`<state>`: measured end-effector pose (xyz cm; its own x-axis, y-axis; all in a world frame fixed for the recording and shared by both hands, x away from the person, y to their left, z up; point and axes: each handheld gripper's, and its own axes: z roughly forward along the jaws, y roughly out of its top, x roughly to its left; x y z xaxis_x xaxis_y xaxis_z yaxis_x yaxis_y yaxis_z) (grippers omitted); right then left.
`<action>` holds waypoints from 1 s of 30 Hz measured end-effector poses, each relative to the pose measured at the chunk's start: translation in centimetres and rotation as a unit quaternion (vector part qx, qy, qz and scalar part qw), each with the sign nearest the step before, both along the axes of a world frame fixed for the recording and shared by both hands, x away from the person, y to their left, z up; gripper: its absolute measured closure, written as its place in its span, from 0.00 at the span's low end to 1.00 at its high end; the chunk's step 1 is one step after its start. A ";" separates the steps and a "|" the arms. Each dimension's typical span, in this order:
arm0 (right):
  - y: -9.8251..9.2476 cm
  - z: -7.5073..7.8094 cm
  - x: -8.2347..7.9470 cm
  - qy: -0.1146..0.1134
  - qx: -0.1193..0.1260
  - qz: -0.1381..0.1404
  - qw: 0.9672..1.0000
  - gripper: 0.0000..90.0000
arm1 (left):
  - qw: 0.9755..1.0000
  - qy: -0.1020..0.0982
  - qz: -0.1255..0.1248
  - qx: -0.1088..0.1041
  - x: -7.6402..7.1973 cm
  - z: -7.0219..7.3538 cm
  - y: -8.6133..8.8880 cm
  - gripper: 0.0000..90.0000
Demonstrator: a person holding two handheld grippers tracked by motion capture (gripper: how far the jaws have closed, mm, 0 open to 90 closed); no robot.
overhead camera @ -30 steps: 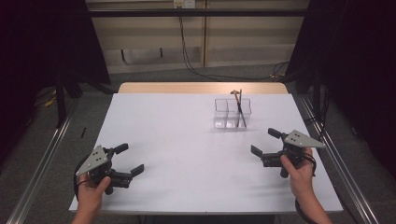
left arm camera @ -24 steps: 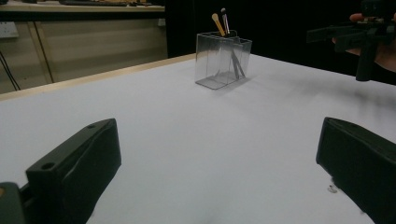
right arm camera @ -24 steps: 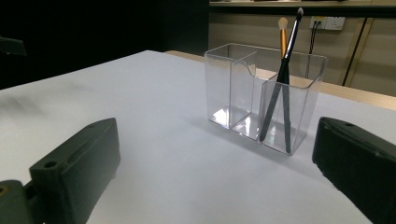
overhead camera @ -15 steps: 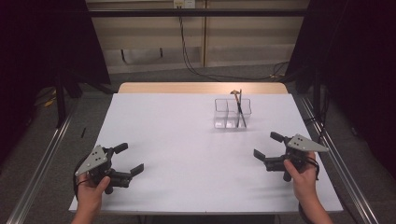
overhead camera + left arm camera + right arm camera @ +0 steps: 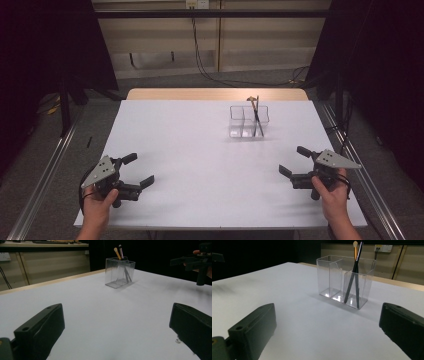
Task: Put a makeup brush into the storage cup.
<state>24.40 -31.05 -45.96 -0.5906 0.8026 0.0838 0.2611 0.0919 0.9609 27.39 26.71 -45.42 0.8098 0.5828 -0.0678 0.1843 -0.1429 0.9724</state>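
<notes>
A clear plastic organiser (image 5: 247,121) with compartments stands on the white table (image 5: 200,150), right of centre toward the back. Two slim dark-handled brushes (image 5: 256,117) lean in its right-hand compartment (image 5: 357,287); the other compartments look empty. My left gripper (image 5: 137,170) rests at the table's near left, open, nothing between its jaws. My right gripper (image 5: 295,161) is held at the near right, open and empty as well. The left gripper view shows the organiser (image 5: 119,272) far ahead and the right gripper (image 5: 192,261) at the upper right.
The white sheet covers a wooden tabletop whose far edge (image 5: 215,93) shows as a tan strip. Metal rails (image 5: 45,170) run along both sides on the floor. Cables (image 5: 200,55) hang down the back wall.
My right gripper has drifted slightly toward the near edge and to the right. The left gripper has stayed where it was.
</notes>
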 end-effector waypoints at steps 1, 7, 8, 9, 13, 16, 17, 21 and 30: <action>-0.1 0.0 -0.1 0.002 0.000 0.000 1.000 0.01 | 1.000 0.000 -0.001 0.001 0.0 0.0 0.0 0.00; -0.5 -0.2 -0.4 0.003 0.001 -0.005 1.000 0.01 | 1.000 -0.001 -0.001 0.002 0.1 0.0 0.0 0.00; -0.6 -0.2 -0.5 0.002 0.000 -0.006 1.000 0.01 | 1.000 -0.001 -0.001 0.002 0.1 0.0 0.0 0.00; -0.6 -0.2 -0.5 0.003 0.004 -0.008 1.000 0.01 | 1.000 0.000 -0.001 0.001 0.1 0.0 0.0 0.00; -1.0 -0.1 -0.8 0.002 0.003 -0.010 1.000 0.01 | 1.000 0.000 -0.001 0.001 0.1 0.0 0.0 0.00; -1.2 -0.2 -1.0 0.003 0.002 -0.013 1.000 0.01 | 1.000 -0.001 -0.002 0.002 0.1 0.0 0.0 0.00; -1.3 -0.2 -1.0 0.003 0.002 -0.012 1.000 0.01 | 1.000 -0.001 -0.002 0.002 0.1 0.0 0.0 0.00; -1.7 -0.2 -1.3 0.005 0.002 -0.017 1.000 0.01 | 1.000 -0.001 0.000 0.003 0.1 -0.1 -0.1 0.00; -2.4 -0.5 -1.9 0.009 0.000 -0.023 1.000 0.01 | 1.000 -0.001 -0.001 0.004 0.1 0.0 -0.1 0.00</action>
